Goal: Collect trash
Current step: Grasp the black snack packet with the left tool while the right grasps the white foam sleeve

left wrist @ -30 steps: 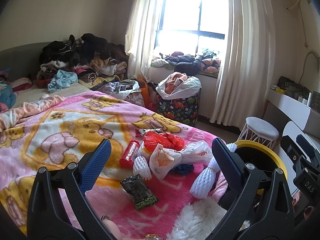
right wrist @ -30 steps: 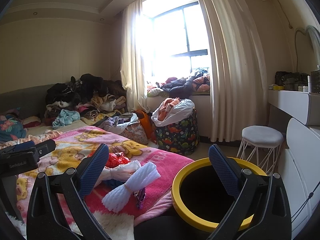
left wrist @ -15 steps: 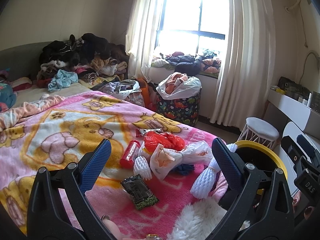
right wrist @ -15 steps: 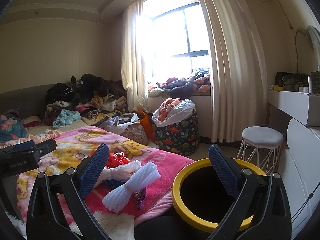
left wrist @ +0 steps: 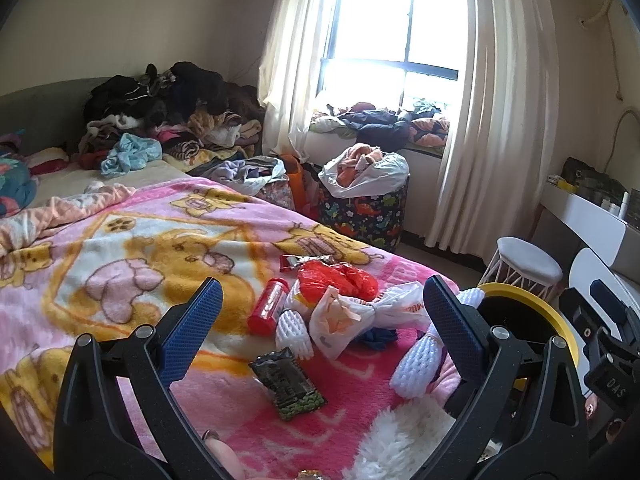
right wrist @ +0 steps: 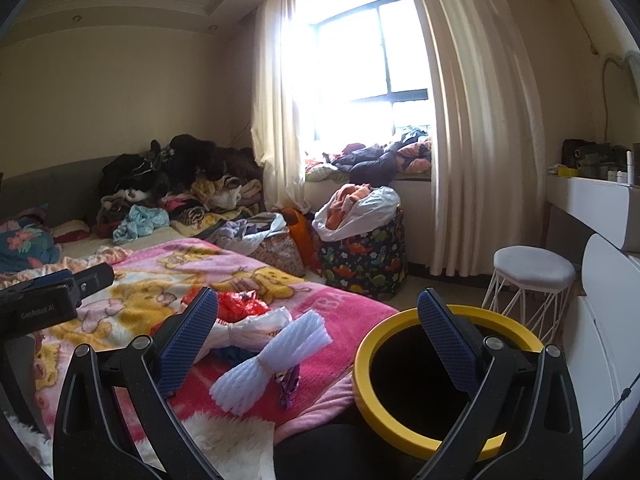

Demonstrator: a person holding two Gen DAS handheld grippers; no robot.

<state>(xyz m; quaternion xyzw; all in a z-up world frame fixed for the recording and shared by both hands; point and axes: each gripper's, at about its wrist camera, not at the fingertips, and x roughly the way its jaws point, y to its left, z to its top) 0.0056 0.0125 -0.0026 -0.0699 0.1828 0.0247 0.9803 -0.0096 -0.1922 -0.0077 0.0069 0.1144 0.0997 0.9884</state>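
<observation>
Both tools are hovering over the bed with nothing picked up yet. The left hand-held gripper (left wrist: 320, 324) is gaping wide and empty above the pile of trash on the pink blanket (left wrist: 120, 248); the right hand-held gripper (right wrist: 318, 332) is also standing wide open and empty, hanging between the bed edge and the yellow-rimmed bin (right wrist: 432, 384).

The trash is lying in 1 loose cluster near the bed's corner: a red bottle (left wrist: 269, 307), a red plastic bag (left wrist: 340, 278), a knotted white bag (left wrist: 360, 316), a dark snack packet (left wrist: 288, 384), a small foam net (left wrist: 294, 334) and a longer foam net (right wrist: 272, 358) closest to the bin.

To do this step well, I would be taking 1 piece at a time, starting with the longer foam net (it is nearest the bin and lying apart from the bags). Closing across its tied waist looks safest, since the soft ends would likely squash and slip.

The bin is sitting just beside the bed edge, its mouth unobstructed, so the carry is short. The stool (right wrist: 532, 270) and white cabinet (right wrist: 604, 320) are crowding the far side, while the blanket to the left is offering open room.
</observation>
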